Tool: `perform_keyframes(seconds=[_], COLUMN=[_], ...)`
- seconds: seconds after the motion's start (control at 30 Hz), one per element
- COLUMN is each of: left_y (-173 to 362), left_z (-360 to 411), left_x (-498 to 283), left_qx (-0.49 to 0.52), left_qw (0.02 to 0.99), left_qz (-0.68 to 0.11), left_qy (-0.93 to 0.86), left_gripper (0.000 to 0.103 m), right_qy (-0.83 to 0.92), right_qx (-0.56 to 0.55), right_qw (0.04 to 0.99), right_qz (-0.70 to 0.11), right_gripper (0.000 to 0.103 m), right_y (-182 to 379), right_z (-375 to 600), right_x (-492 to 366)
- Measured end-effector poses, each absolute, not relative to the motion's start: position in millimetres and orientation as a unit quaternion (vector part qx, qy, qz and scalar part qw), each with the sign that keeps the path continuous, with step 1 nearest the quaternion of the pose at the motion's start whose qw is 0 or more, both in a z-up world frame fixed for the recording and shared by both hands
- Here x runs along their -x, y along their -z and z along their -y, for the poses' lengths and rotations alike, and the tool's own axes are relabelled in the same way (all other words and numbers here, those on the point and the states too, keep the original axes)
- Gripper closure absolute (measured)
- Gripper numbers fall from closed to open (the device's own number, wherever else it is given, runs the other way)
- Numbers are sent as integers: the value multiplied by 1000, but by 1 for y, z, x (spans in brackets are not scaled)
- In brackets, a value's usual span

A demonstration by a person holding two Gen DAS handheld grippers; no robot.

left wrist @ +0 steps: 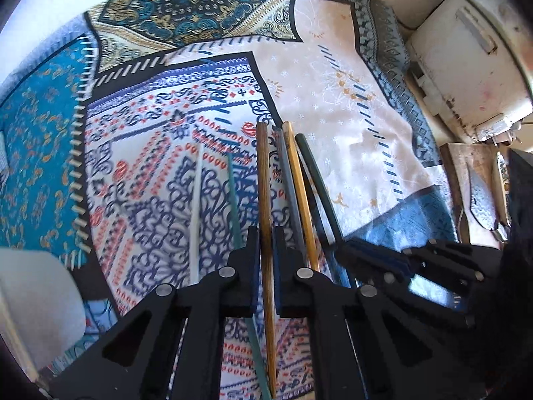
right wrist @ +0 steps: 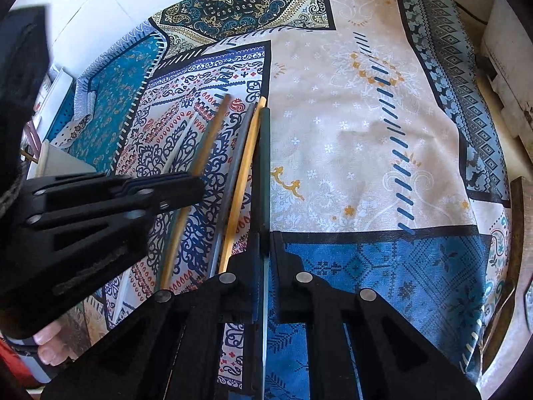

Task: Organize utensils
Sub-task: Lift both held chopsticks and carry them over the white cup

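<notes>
Several long thin utensils lie side by side on a patterned cloth. My left gripper (left wrist: 265, 250) is shut on a brown wooden stick (left wrist: 263, 173), which runs up between its pads. Left of it lie a white stick (left wrist: 196, 200) and a teal one (left wrist: 233, 193). To its right are a grey one (left wrist: 288, 183) and a light wooden one (left wrist: 299, 183). My right gripper (right wrist: 265, 243) is shut on the dark green-handled utensil (right wrist: 265, 166), at the right end of the row. Each gripper also appears in the other's view: the right gripper (left wrist: 353, 253) and the left gripper (right wrist: 190, 190).
The patchwork tablecloth (right wrist: 366, 150) covers the whole surface. A white container (left wrist: 33, 300) stands at the lower left. A white box-like thing (left wrist: 466, 66) and a wooden board (left wrist: 463, 180) are at the right edge. A person's fingers (right wrist: 46, 340) hold the left gripper.
</notes>
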State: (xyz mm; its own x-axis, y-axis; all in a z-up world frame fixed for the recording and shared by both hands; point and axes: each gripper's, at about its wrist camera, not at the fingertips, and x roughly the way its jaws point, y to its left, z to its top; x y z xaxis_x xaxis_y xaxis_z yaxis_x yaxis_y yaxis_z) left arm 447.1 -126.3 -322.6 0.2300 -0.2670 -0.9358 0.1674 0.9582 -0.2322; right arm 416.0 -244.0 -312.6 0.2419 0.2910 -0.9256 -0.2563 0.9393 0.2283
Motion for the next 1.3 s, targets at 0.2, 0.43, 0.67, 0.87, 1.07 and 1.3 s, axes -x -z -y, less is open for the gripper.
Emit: perform_keyframes(seconds=[0.2,0.43,0.67,0.87,1.07,1.3], left_y=[300,284,267,247,225,195], left_z=[107,109,108,109,110,108], left_x=[-421,-402,-391,-379,-366,-351], left_qx=[54,56,61,57,56,49], left_qw=[796,812,824,840,854,874], left_qz=[-586,-566,-546,-520,-493,-455], left_qy=[139,135,137,144,155,163], left_gripper=[98,98,98,98,98,98], right_qy=[-171,-174,-164,-163,-160,-159], right_qx=[0,-7,-2,-10,-22,-28], right_qw=[780,777,787,814,839,865], right_qz=[-601,-605,-595,-557,-520,-475], right_gripper=[97,96,97,97,97,97], right_y=[315,318,314,283,250,211], right_z=[235,226,225,234,243,240], right_x=[-425,-440,-434,-412,-391,-372])
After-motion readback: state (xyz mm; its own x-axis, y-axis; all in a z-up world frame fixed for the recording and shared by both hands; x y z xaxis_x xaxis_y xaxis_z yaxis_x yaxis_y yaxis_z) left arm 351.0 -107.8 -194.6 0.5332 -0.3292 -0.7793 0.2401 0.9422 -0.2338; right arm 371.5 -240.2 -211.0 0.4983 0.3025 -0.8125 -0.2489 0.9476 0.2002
